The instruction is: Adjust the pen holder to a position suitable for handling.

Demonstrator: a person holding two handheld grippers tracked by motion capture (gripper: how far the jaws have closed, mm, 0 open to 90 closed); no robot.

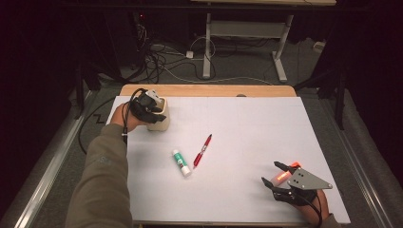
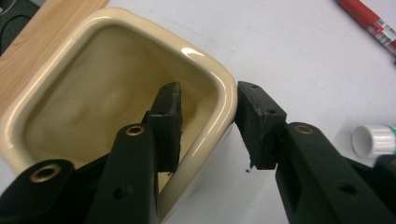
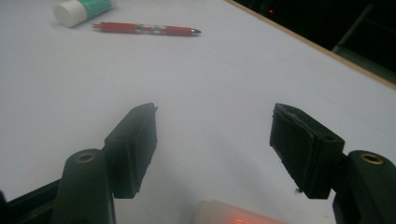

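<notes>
High view: white sheet covers the wood table (image 1: 204,90), grey carpet around, cables and a second table's legs (image 1: 280,52) behind in a dark room. Left gripper (image 1: 154,107) at far-left corner straddles the cup (image 1: 160,121) wall, one jaw inside, one outside; pad inside looks short of the wall, so not clamped yet. Right gripper (image 1: 275,178) near right, jaws wide, empty, over bare sheet. Glue stick (image 1: 181,162) and red pen (image 1: 202,150) lie mid-table, just apart. Left gripper view cuts off pen and glue stick; right hand mostly hidden under the gripper
</notes>
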